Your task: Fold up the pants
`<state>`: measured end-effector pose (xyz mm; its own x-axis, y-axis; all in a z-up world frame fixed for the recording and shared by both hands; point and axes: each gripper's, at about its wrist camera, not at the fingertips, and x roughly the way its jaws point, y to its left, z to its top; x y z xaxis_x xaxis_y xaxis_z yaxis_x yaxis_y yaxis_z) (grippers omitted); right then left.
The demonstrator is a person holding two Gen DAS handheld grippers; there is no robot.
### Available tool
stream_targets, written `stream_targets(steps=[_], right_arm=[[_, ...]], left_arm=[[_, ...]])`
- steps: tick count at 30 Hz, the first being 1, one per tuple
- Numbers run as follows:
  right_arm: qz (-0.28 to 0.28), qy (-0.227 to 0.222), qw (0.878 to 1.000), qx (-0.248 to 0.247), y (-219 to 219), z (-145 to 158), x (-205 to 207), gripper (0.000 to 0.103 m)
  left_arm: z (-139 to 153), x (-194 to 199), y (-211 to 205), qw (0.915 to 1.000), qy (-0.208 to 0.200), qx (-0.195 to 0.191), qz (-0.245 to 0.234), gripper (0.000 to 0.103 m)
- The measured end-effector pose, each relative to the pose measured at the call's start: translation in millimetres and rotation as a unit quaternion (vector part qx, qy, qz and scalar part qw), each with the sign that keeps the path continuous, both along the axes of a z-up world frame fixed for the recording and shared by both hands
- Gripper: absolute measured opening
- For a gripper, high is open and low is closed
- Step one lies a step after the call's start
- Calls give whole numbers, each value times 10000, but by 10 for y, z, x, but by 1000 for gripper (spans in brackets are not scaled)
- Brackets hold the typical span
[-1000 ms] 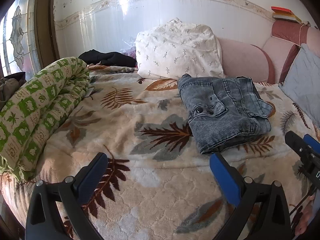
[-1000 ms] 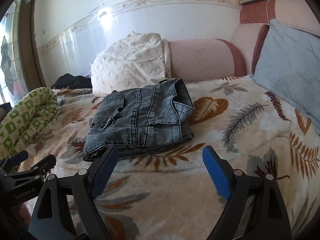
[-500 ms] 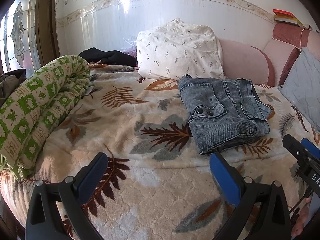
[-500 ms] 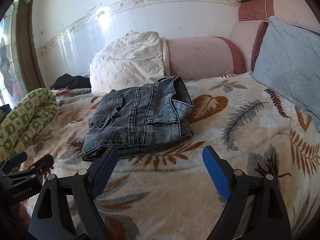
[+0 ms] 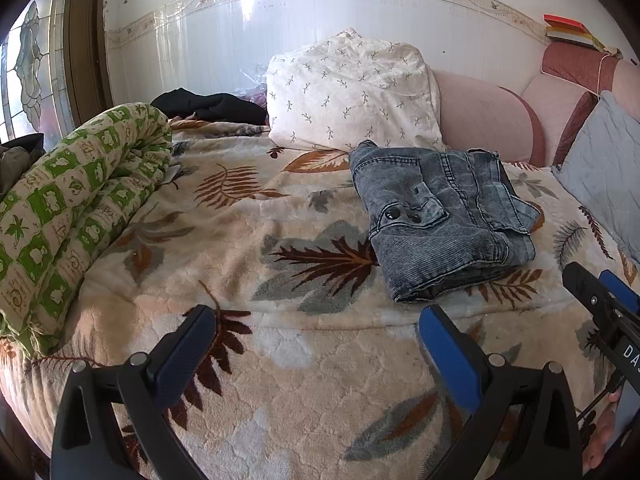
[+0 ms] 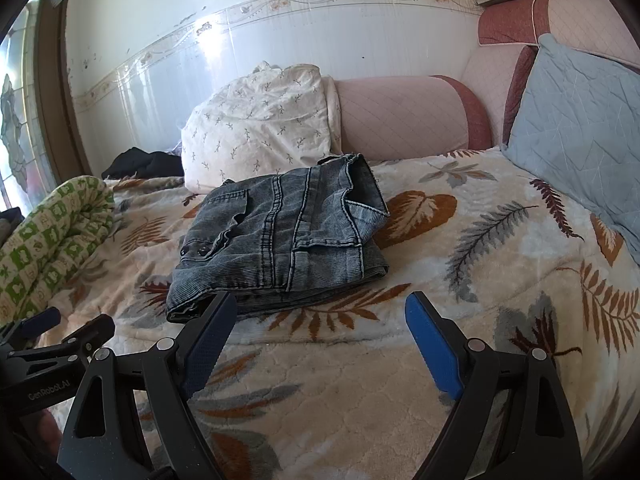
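So the pants [image 6: 280, 236] are grey-blue denim, folded into a chunky rectangle and lying flat on the leaf-print blanket [image 6: 480, 280] that covers the bed, a bit in front of the white pillow [image 6: 260, 128] with the little sprig pattern. Both grippers sit near the front edge of the bed with nothing in them. The left gripper [image 5: 316, 344] has its blue fingers spread wide over bare blanket, pants off to its far right. The right gripper [image 6: 316, 328] is spread wide too, with the folded bundle just beyond its fingertips. A rolled green-and-white quilt [image 5: 72, 216] lies along the left side, and a blue-grey cushion [image 6: 580, 128] leans on the right.
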<state>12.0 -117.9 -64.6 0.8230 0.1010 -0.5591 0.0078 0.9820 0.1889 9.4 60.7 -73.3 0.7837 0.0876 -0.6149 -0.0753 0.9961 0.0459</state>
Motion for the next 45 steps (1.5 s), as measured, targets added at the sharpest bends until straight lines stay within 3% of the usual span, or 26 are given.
stream_targets(steps=[45], right_arm=[[77, 55, 10000, -6, 51, -18, 5, 86]], left_arm=[[-23, -4, 14, 9999, 106, -124, 3, 103]])
